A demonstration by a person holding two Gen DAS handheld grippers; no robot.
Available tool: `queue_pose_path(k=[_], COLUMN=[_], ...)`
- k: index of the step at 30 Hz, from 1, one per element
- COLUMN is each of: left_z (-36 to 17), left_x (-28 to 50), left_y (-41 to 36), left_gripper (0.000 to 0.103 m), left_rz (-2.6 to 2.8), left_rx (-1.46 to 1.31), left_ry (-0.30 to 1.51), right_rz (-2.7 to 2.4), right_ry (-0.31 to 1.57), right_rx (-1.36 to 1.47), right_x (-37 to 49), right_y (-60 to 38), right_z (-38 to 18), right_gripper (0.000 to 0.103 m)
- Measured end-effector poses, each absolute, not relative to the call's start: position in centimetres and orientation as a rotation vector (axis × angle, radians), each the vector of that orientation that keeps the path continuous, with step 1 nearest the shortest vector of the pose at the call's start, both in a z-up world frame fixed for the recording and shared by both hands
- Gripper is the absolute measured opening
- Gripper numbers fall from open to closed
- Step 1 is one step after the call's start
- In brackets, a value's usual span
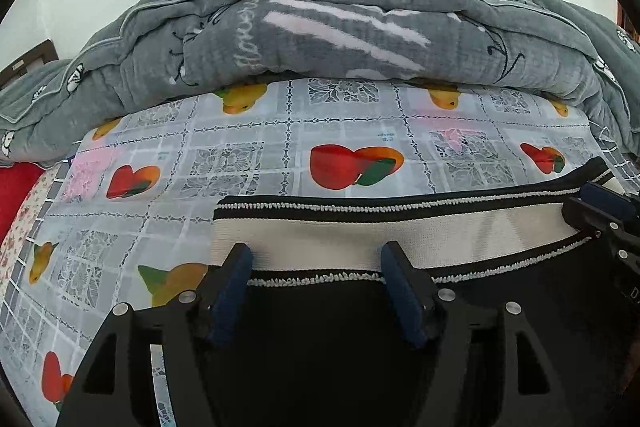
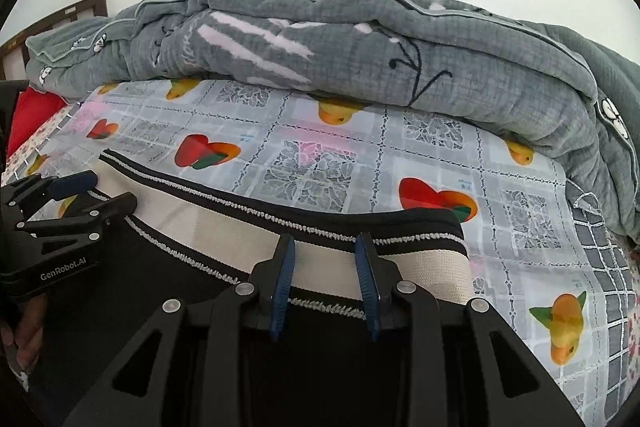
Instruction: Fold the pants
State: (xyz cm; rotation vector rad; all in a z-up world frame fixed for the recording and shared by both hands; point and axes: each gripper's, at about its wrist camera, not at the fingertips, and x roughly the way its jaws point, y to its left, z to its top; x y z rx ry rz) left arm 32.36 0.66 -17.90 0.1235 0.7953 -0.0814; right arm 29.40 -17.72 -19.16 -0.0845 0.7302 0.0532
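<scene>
Black pants (image 1: 328, 339) with a wide white waistband (image 1: 360, 239) edged in black and white trim lie on the fruit-print cloth, waistband away from me. My left gripper (image 1: 316, 255) is open, its fingers resting over the waistband near its left end. My right gripper (image 2: 326, 247) is open over the waistband (image 2: 224, 227) near its right end; the black pants (image 2: 160, 291) lie under it. Each gripper shows in the other's view: the right gripper (image 1: 588, 203) at the far right, the left gripper (image 2: 96, 195) at the far left.
A fruit-print cloth (image 1: 280, 147) covers the bed. A bulky grey folded quilt (image 1: 320, 27) lies behind the pants, also in the right wrist view (image 2: 360, 43). A red item (image 1: 16, 187) sits at the left edge. A white wall is behind.
</scene>
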Motion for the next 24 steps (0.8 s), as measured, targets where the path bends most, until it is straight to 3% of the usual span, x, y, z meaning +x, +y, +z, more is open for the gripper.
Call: queue_pose_path(k=[24], left_z=[-18.01], left_x=[32.37], left_y=[0.54], left_gripper=[0.067], left_rz=[-0.072], left_rx=[0.130], left_ry=[0.787], right_rz=[0.043], right_ry=[0.726], right_rx=[-0.096], right_x=[29.37], right_y=[-17.50], right_z=[-19.18], right_gripper=[0.034])
